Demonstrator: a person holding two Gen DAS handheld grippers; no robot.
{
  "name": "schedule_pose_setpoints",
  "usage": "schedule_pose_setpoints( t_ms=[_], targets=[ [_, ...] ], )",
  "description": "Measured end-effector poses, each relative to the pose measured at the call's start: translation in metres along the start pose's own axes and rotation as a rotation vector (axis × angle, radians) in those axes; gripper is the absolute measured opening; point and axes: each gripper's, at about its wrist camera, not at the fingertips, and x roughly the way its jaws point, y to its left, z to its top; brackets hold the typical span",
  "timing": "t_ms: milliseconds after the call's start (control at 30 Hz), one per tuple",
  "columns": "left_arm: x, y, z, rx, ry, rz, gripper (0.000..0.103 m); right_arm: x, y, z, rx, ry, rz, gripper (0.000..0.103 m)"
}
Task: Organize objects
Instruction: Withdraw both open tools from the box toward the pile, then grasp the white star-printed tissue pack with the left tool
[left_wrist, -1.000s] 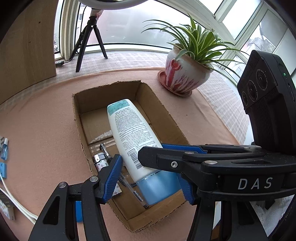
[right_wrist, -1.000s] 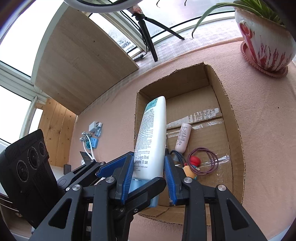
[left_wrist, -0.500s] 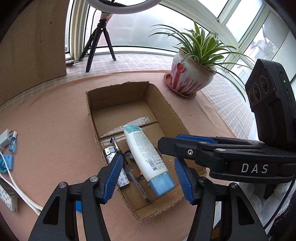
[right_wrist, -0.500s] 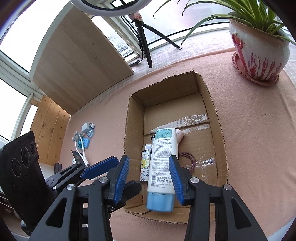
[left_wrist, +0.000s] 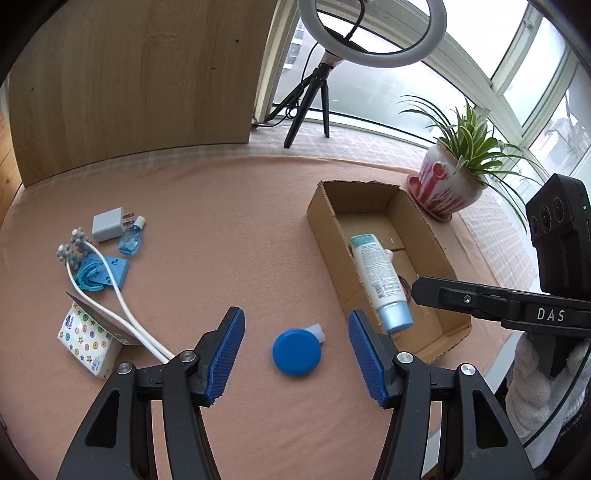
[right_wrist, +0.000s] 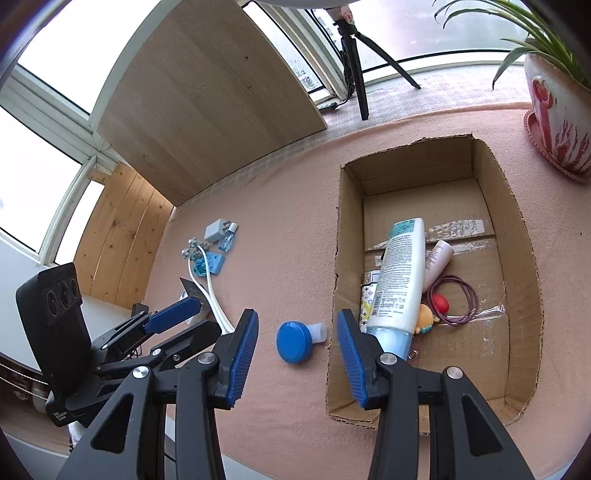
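A white tube with a pale blue cap lies in the open cardboard box, over a small pink bottle, a patterned tube, a hair tie and small toys. A round blue-capped bottle lies on the pink cloth left of the box. My left gripper is open above it, nothing between its blue pads. My right gripper is open too, empty, hovering over the same bottle by the box's left wall.
On the cloth at the left lie a grey charger, a small blue bottle, a blue clip, a white cable and a tissue pack. A potted plant stands behind the box. A ring light on a tripod stands at the window.
The right gripper let go of the white tube, which now lies in the box. Both grippers drew back and swung left, bringing the blue-capped bottle and the left-hand items into view.
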Motion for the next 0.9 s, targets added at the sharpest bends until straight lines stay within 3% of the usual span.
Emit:
schedule_pose_setpoints(
  t_ms=[267,500,733,800,900],
  targets=[
    [-0.022,0.079,-0.014,-0.109,-0.016,0.050,0.062,0.045,0.030,-0.014,0.010,0.111,0.025,0.045],
    [-0.028,0.138,-0.022,-0.181,-0.015,0.093,0.062,0.081,0.038,-0.020,0.090,0.171,-0.044,0.045],
    [-0.021,0.205,-0.023,-0.271,0.002,0.119,0.062,0.100,0.028,-0.030,0.219,0.168,-0.177,0.046],
    [-0.016,0.222,-0.022,-0.291,0.008,0.134,0.062,0.101,0.025,-0.032,0.241,0.155,-0.192,0.046],
    [-0.004,0.246,-0.019,-0.343,0.013,0.092,0.062,0.104,0.022,-0.033,0.274,0.157,-0.184,0.046]
  ],
)
